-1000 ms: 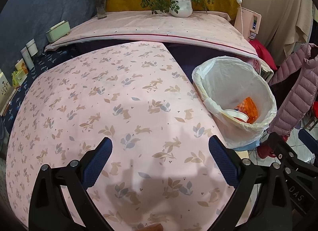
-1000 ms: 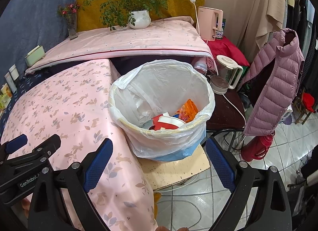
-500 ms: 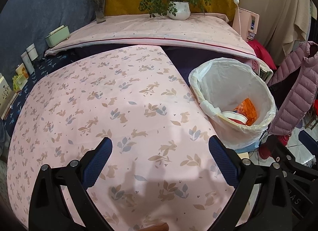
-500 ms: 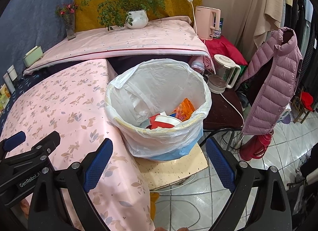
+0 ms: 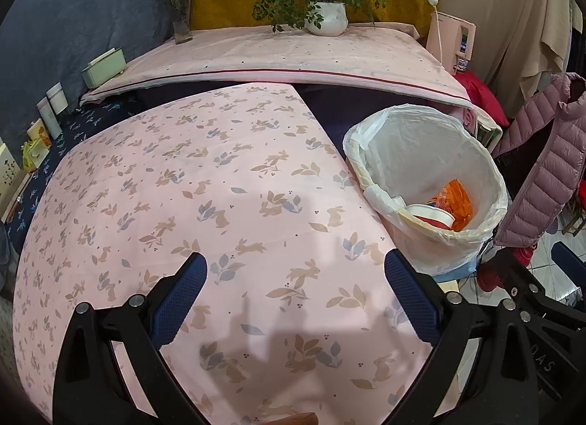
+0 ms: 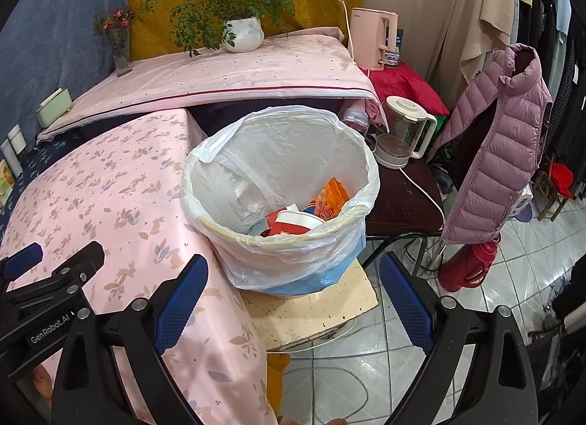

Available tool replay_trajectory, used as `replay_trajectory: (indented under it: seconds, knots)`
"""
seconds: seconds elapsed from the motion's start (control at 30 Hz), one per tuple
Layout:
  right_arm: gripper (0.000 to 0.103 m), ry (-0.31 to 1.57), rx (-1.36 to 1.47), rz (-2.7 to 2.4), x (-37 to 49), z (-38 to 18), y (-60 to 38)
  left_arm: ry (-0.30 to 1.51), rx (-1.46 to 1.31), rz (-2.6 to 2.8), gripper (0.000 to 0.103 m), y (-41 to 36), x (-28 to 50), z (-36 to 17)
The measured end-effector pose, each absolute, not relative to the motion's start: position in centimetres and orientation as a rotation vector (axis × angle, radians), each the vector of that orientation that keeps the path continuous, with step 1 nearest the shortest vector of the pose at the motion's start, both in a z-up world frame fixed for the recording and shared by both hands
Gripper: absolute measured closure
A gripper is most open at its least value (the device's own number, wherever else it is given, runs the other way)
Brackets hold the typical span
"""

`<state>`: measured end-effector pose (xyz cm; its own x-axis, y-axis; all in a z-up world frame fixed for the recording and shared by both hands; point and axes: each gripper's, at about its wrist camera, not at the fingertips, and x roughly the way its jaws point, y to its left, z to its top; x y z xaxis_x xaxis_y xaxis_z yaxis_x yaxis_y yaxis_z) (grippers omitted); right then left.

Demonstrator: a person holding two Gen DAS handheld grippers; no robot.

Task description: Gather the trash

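A trash bin lined with a white bag (image 6: 285, 154) stands beside the pink rabbit-print table (image 5: 205, 183). Inside lie a red-and-white paper cup (image 6: 293, 222) and an orange wrapper (image 6: 331, 198); they also show in the left wrist view (image 5: 452, 201). My left gripper (image 5: 295, 293) is open and empty above the table's near part. My right gripper (image 6: 293, 297) is open and empty, in front of the bin, over the table's edge. The left gripper's side shows at the left in the right wrist view (image 6: 55, 278).
A raised shelf behind holds a potted plant (image 6: 243, 33), a flower vase (image 6: 121, 48) and a green box (image 5: 104, 66). A glass kettle (image 6: 403, 132), a pink appliance (image 6: 373, 37), a purple jacket (image 6: 501, 139), a red flask (image 6: 468, 265) and floor cables stand to the right.
Both grippers have drawn back slightly from the bin and table; the bin looks a little farther off. Both stay open and empty.
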<state>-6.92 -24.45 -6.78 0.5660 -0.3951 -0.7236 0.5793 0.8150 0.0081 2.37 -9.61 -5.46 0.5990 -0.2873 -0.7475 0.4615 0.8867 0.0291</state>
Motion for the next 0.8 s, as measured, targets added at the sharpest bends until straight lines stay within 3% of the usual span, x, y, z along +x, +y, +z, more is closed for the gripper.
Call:
replay_trajectory:
  seconds: [0.8]
  knots:
    - [0.012,0.794,0.267,-0.59,-6.95,-7.57,-25.01,0.819,0.235,-0.443,0.01,-10.59,2.45,-5.89]
